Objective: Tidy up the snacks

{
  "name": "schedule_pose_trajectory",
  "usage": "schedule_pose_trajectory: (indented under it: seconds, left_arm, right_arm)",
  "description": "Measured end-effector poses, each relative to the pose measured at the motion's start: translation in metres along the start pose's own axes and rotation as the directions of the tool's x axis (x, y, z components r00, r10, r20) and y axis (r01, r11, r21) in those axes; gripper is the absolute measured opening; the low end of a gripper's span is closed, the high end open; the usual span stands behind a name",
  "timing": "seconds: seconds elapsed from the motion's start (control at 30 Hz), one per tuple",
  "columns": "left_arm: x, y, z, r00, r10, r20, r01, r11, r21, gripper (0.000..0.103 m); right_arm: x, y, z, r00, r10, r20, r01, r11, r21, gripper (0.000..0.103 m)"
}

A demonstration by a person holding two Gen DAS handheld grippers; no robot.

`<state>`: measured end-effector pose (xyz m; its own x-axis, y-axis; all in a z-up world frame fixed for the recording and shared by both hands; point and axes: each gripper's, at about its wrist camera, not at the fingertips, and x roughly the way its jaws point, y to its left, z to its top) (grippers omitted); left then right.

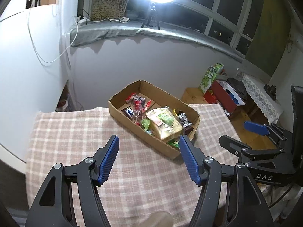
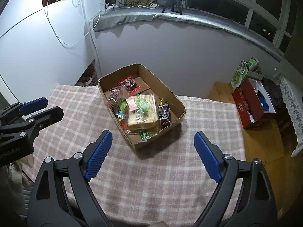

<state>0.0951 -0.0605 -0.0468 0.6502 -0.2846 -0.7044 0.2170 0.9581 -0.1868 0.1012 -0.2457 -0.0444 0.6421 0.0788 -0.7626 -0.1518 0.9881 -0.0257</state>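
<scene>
Both grippers released, nothing between jaws: left gripper (image 1: 149, 157), right gripper (image 2: 153, 155) hovered above cloth (image 2: 151, 179); box (image 2: 180, 113) of snacks (image 2: 142, 111) sat near far edge; risk: nudge could push box off edge, loose wrappers could spill

The cardboard box (image 2: 179, 102) stands on the table (image 2: 170, 170), toward its far edge. In the box, the bread pack (image 2: 143, 113) lies nearest, other snacks (image 2: 126, 85) behind it.
</scene>
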Motion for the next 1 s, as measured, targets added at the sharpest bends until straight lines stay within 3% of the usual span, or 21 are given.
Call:
schedule_pose_trajectory:
  seconds: [1.0]
  left_arm:
    - [-0.02,-0.006,0.0,0.999,-0.009,0.033,0.01,0.999,-0.032,0.066]
  right_arm:
    - [-0.022,0.003,0.002,0.999,-0.001,0.036,0.0,1.0,0.008,0.091]
